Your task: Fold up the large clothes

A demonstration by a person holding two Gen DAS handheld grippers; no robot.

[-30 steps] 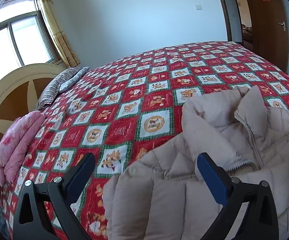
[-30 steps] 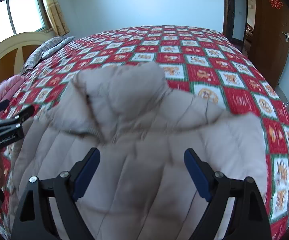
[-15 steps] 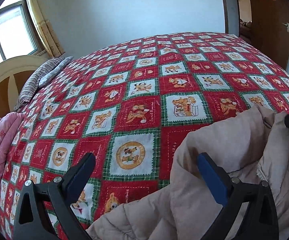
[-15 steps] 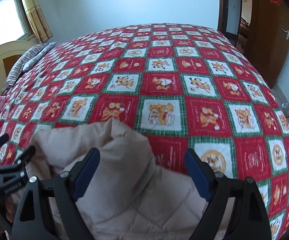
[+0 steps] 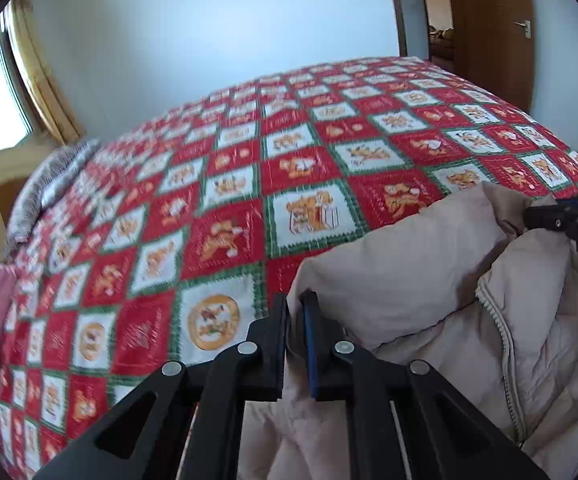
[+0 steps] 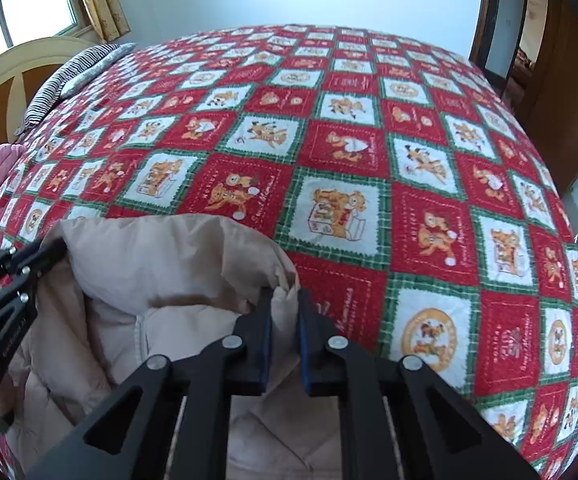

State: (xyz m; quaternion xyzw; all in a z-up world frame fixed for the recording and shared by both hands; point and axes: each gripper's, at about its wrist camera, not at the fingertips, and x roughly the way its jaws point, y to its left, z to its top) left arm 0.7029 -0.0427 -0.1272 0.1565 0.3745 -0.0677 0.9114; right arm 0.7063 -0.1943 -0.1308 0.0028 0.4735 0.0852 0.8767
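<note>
Early stage: beige puffer jacket [image 6: 161, 264] unfolded, bunched on bed quilt [image 6: 369, 160]. Left gripper [image 5: 295, 312] & right gripper [image 6: 285, 308] both clamped on hood edge; all folds left.

Open quilt [image 6: 369, 152] ahead, jacket [image 6: 177, 264] bunched near, pillow [image 6: 69, 76] far left

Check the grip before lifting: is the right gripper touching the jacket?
Touching: the right wrist view shows the right gripper shut on the beige jacket edge.
</note>
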